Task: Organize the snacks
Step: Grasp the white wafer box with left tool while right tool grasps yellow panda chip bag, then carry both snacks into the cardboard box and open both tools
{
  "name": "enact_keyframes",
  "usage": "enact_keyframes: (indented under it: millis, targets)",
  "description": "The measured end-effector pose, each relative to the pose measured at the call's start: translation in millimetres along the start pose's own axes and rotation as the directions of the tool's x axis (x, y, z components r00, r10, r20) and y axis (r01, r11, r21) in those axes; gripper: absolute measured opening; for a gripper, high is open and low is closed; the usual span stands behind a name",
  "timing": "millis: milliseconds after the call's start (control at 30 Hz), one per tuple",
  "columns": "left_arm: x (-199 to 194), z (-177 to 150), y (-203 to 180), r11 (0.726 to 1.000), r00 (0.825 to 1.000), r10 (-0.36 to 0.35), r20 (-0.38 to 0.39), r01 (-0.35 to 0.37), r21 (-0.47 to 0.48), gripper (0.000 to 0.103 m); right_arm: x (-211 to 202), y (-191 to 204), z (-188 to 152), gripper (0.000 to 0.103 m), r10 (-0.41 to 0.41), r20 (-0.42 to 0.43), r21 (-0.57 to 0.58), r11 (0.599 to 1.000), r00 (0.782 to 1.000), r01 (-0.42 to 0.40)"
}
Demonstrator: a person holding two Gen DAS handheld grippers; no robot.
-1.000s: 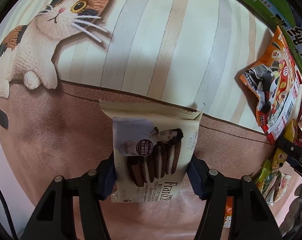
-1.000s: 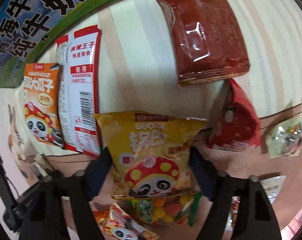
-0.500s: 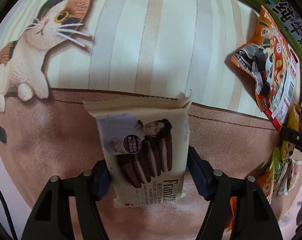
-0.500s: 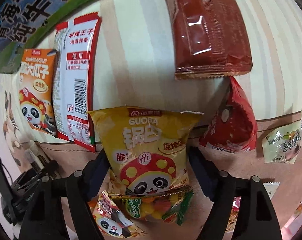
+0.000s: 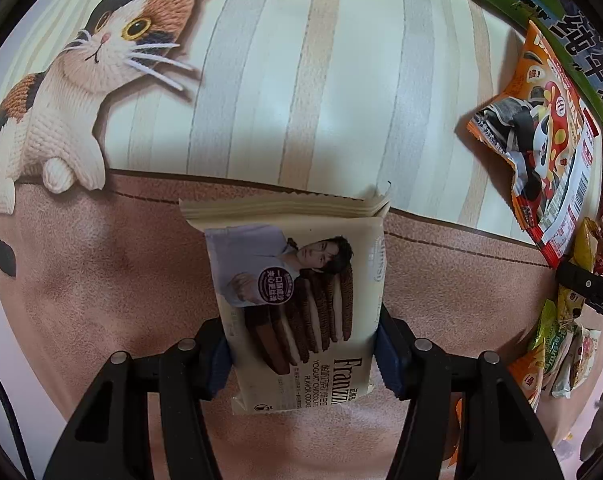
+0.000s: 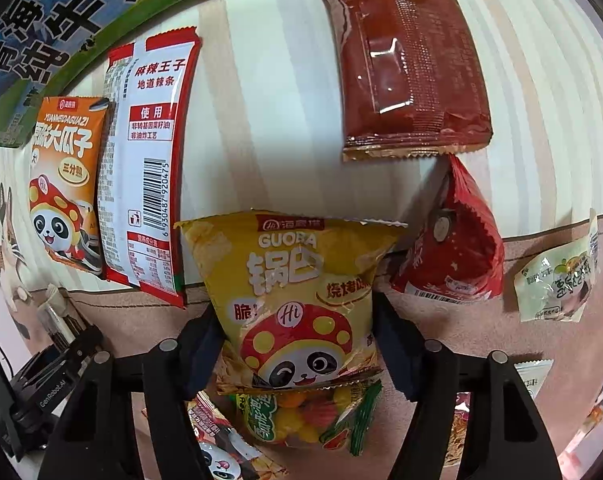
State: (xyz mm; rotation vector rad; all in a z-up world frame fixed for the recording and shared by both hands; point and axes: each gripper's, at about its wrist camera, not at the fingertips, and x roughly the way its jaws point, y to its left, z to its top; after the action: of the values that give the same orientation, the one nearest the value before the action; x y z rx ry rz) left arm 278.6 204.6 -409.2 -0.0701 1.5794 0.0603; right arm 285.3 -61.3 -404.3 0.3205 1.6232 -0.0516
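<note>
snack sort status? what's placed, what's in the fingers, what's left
Placed: orange seed bag, white-red strip pack and dark red pack lie in a row on the striped mat. In hand: left gripper grips the cookie pack; right gripper, just closing, straddles the yellow guoba bag. Left: small packets scattered around.

A: The dark red packet [image 6: 407,68] looks like glossy plastic foil. And the cookie pack [image 5: 297,300]?

B: Smooth, more matt. The brown mat [image 5: 101,280] under it seems soft, suede-like.
</note>
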Motion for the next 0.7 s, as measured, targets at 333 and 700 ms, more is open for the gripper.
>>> enact_keyframes:
  millis: [333, 700]
  targets:
    - [-67, 0, -32, 0.997, 0.995, -0.061, 0.077, 0.058, 0.043, 0.056, -47, -2, -10, 0.055, -0.012, 0.014, -0.043, 0.999, 1.000, 0.012]
    - [-232, 47, -101, 0.950, 0.916, -0.268, 0.298, 0.200, 0.241, 0.050, -190, 7, 13, 0.054, 0.212, 0.203, -0.109, 0.975, 0.956, -0.193]
